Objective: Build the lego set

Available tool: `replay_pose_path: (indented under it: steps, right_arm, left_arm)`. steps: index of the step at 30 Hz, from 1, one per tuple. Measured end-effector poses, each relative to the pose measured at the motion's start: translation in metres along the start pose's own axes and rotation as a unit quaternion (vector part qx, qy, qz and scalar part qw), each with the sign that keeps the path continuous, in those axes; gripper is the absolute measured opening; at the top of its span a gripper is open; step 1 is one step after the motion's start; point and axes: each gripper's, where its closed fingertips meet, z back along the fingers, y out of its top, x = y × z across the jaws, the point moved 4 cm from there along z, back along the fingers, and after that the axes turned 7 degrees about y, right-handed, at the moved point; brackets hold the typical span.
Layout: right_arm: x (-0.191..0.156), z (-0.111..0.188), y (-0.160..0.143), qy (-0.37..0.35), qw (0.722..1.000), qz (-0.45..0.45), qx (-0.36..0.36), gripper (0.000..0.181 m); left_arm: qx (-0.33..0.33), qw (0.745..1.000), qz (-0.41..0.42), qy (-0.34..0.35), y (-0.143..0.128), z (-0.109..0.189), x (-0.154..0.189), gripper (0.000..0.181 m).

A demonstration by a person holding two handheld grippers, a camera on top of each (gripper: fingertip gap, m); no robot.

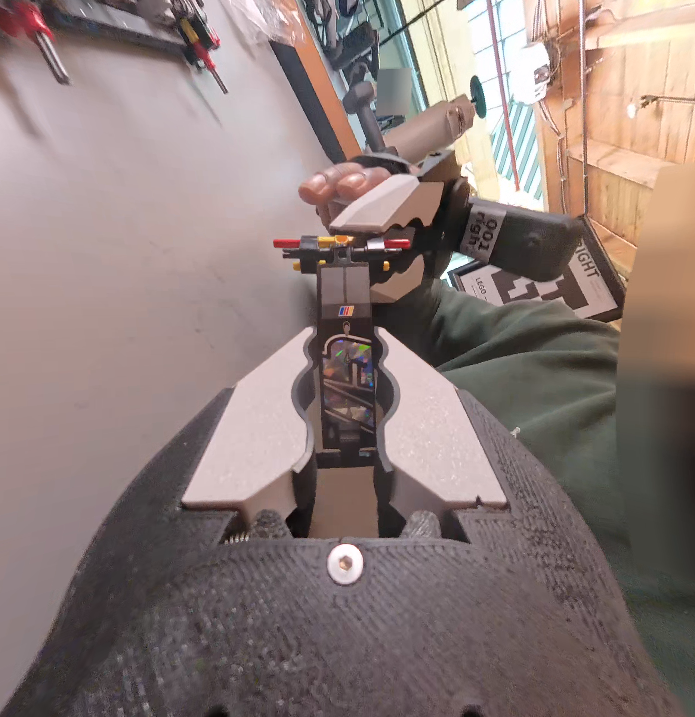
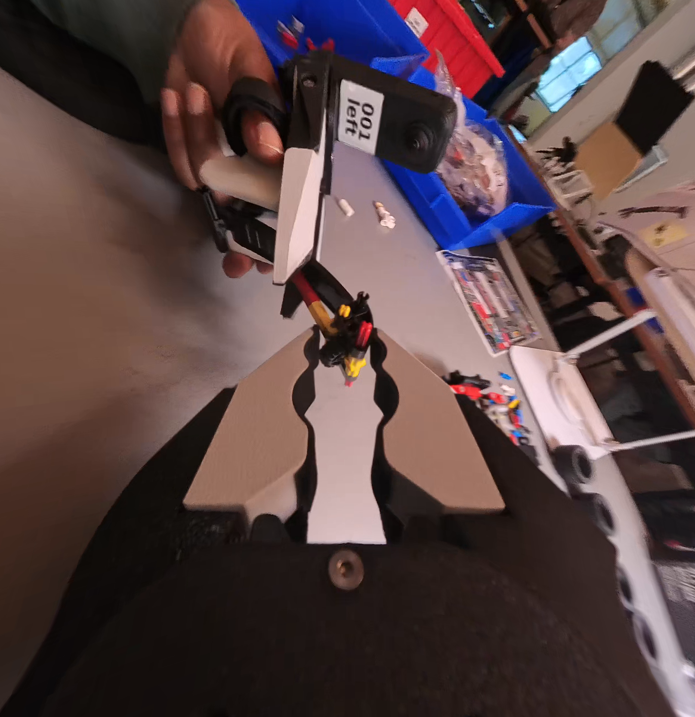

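Lego assembly [image 1: 346, 372] between both grippers

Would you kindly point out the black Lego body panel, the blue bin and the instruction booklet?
black Lego body panel [image 1: 346, 372]: left wrist view, its shiny sticker.
blue bin [image 2: 489, 225]: right wrist view, near wall.
instruction booklet [image 2: 489, 302]: right wrist view, page middle.

Between your left gripper's [image 1: 345, 333] pale grey fingers [image 1: 260, 419] you have a black lego body [image 1: 346, 368] with a holographic, rainbow-flecked panel and a blue, red and orange stripe mark; beyond the fingertips its crossbar [image 1: 340, 243] shows red ends and yellow pegs; your sleeve [image 1: 532, 388] is dark green.
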Motion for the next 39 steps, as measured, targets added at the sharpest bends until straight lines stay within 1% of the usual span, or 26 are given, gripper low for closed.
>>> replay_pose_path:
  steps: [1,3,5,7,10,12,13,15,17,19,20,21,22,23,25,26,27,28,31,33,35,37,39]
  right_arm:
    - [-0.002,0.002,-0.001,0.022,0.999,-0.029,0.007,0.02]
    - [-0.002,0.006,-0.005,0.062,0.991,-0.116,0.018,0.017]
    - [-0.003,0.009,-0.01,0.11,0.972,-0.205,0.027,0.016]
    - [-0.002,0.012,-0.012,0.157,0.938,-0.305,0.042,0.016]
    - [-0.004,0.014,-0.019,0.226,0.874,-0.425,0.06,0.017]
    - [-0.011,0.013,-0.021,0.265,0.84,-0.469,0.061,0.017]
    - [-0.013,0.011,-0.022,0.272,0.83,-0.483,0.059,0.016]
    - [-0.014,0.009,-0.027,0.278,0.816,-0.505,0.055,0.016]
    - [-0.013,0.01,-0.03,0.292,0.793,-0.532,0.059,0.016]
    - [-0.011,0.01,-0.032,0.299,0.775,-0.553,0.068,0.016]
    - [-0.012,0.01,-0.032,0.306,0.768,-0.559,0.069,0.016]
    - [-0.014,0.01,-0.033,0.314,0.763,-0.561,0.067,0.016]
    - [-0.015,0.009,-0.033,0.318,0.762,-0.56,0.066,0.016]
    - [-0.016,0.008,-0.034,0.319,0.762,-0.56,0.065,0.016]
    - [-0.015,0.008,-0.034,0.319,0.766,-0.554,0.071,0.016]
    - [-0.012,0.008,-0.033,0.312,0.773,-0.546,0.078,0.018]
    - [-0.01,0.008,-0.034,0.299,0.79,-0.53,0.077,0.022]
    - [-0.007,0.008,-0.035,0.278,0.816,-0.502,0.069,0.03]
    - [0.004,0.013,-0.036,0.191,0.896,-0.4,0.042,0.035]
    - [0.008,0.019,-0.03,0.146,0.936,-0.317,0.036,0.043]
    - [0.007,0.024,-0.022,0.109,0.968,-0.222,0.027,0.048]
    - [0.003,0.021,-0.024,0.081,0.986,-0.145,-0.009,0.048]
    - [-0.006,0.014,-0.028,0.093,0.989,-0.115,-0.025,0.049]
  left_arm:
    - [-0.003,1.0,0.0,-0.005,-0.001,-0.001,0.001,0.024]
    - [0.001,1.0,-0.006,-0.024,0.0,-0.001,0.006,0.027]
    - [0.002,0.999,-0.045,-0.01,0.002,0.003,0.009,0.043]
    - [0.0,0.995,-0.103,0.0,0.002,0.007,0.016,0.05]
    - [0.006,0.978,-0.208,0.02,0.001,0.01,0.03,0.061]
    - [0.011,0.96,-0.275,0.044,0.0,0.01,0.036,0.068]
    - [0.0,0.956,-0.291,0.036,-0.005,0.009,0.041,0.071]
    - [-0.014,0.956,-0.291,0.018,-0.01,0.007,0.047,0.075]
    - [-0.017,0.956,-0.291,0.032,-0.01,0.006,0.043,0.078]
    - [-0.037,0.948,-0.304,0.083,-0.013,0.001,0.028,0.075]
    - [-0.049,0.943,-0.31,0.109,-0.015,-0.002,0.02,0.07]
    - [-0.053,0.939,-0.312,0.137,-0.015,-0.005,0.014,0.057]
    - [-0.05,0.937,-0.308,0.156,-0.014,-0.007,0.009,0.039]
    - [-0.045,0.94,-0.296,0.161,-0.013,-0.008,0.006,0.027]
    - [-0.032,0.955,-0.246,0.165,-0.008,-0.007,-0.001,0.018]
    - [-0.021,0.962,-0.215,0.167,-0.005,-0.005,-0.004,0.012]
    - [-0.013,0.968,-0.186,0.166,-0.003,-0.003,-0.008,0.007]
    - [-0.004,0.973,-0.161,0.165,-0.001,-0.002,-0.01,0.004]
    - [0.015,0.981,-0.109,0.16,0.002,0.002,-0.016,0.002]
    - [0.019,0.981,-0.098,0.163,0.003,0.002,-0.019,0.002]
    - [0.016,0.982,-0.094,0.165,0.002,0.001,-0.02,0.002]
    - [0.012,0.98,-0.096,0.172,0.001,0.0,-0.023,0.002]
    - [0.007,0.982,-0.09,0.165,0.0,-0.001,-0.023,0.002]
